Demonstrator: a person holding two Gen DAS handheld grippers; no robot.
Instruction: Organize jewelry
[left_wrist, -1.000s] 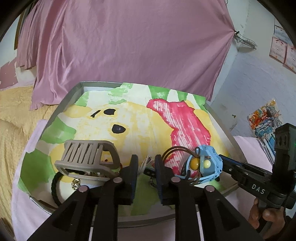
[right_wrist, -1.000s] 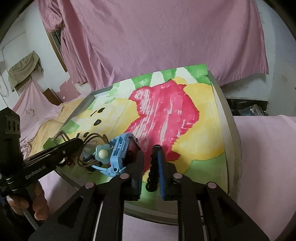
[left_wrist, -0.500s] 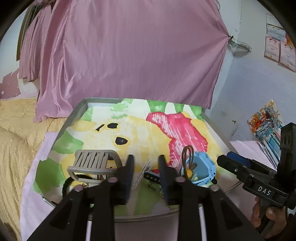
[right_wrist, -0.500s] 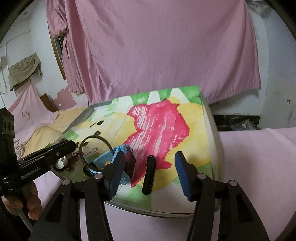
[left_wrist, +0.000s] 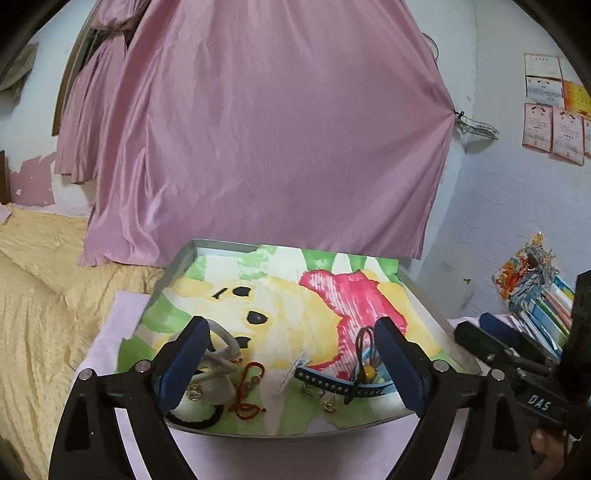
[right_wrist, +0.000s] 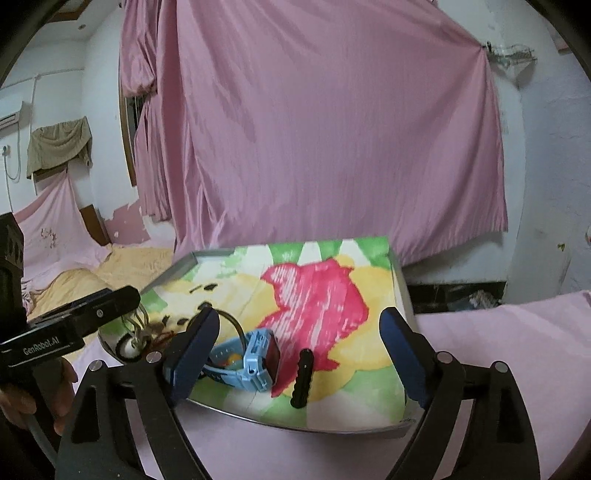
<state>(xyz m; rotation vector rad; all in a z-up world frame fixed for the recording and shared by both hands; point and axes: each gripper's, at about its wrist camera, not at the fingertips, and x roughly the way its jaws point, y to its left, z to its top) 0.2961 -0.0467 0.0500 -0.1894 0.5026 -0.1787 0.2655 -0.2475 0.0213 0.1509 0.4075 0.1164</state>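
A metal tray (left_wrist: 207, 246) lined with a bright painted sheet holds the jewelry at its near edge. In the left wrist view lie a beige hair claw (left_wrist: 221, 353), a red bead cord (left_wrist: 248, 387), a black hair tie (left_wrist: 195, 421), small rings (left_wrist: 312, 389) and a blue watch (left_wrist: 369, 380) with a brown hair band (left_wrist: 365, 339). My left gripper (left_wrist: 291, 363) is open and empty, pulled back above the near edge. In the right wrist view the blue watch (right_wrist: 255, 356) and its black strap (right_wrist: 302, 378) lie between the jaws of my open, empty right gripper (right_wrist: 299, 352).
A pink curtain (left_wrist: 258, 129) hangs behind the tray. A yellow blanket (left_wrist: 40, 302) covers the bed at left. Books and a colourful bag (left_wrist: 532, 288) stand at the right. The tray rests on a pink cloth (right_wrist: 498, 369).
Both grippers have opened wide and drawn back from the tray. The right one let go of the blue watch, which now lies on the sheet; the left jaws released the hair claw area.
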